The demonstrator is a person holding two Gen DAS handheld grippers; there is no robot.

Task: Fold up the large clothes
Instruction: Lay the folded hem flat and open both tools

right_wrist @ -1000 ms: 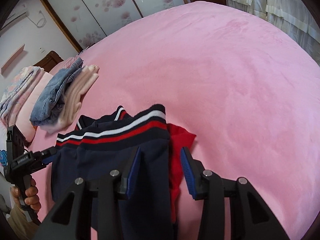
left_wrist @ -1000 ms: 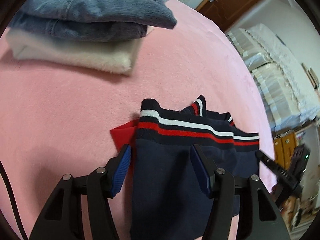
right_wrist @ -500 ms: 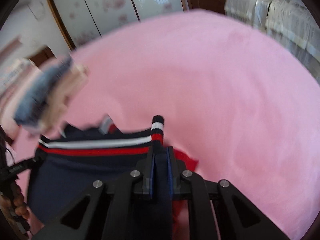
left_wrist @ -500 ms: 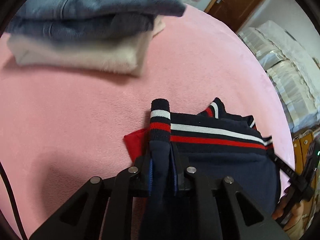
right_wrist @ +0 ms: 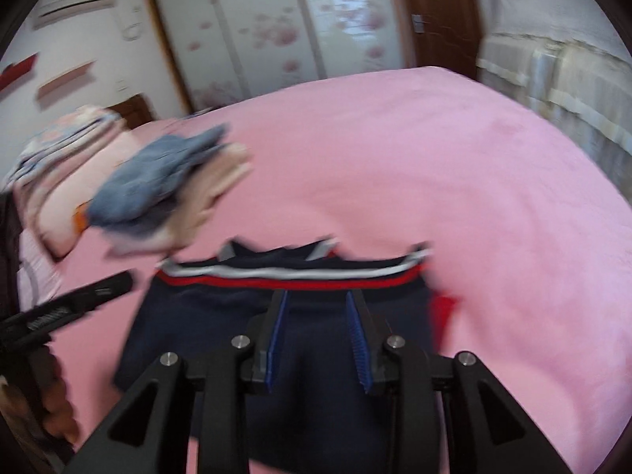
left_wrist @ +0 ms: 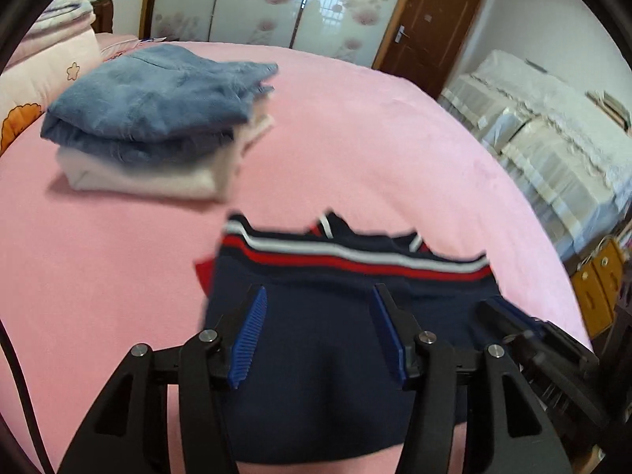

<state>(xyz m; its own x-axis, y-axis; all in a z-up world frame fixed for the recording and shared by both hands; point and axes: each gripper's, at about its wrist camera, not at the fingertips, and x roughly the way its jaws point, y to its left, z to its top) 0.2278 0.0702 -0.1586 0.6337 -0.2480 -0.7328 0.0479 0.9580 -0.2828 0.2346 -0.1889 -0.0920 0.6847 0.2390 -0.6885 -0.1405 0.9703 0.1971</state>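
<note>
Your left gripper [left_wrist: 318,330] and right gripper [right_wrist: 318,335] both hang spread and empty over the folded navy sweater [left_wrist: 328,355], which lies on the pink bed [left_wrist: 355,134] just short of the denim-topped stack [left_wrist: 154,98]; check the striped hem [left_wrist: 355,258] lies square; tuck the red corner [right_wrist: 444,308] under before lifting.

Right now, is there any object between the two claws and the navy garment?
Nothing visible. The left claw and right claw are both open directly over the navy garment; the folded pile lies farther away.
</note>
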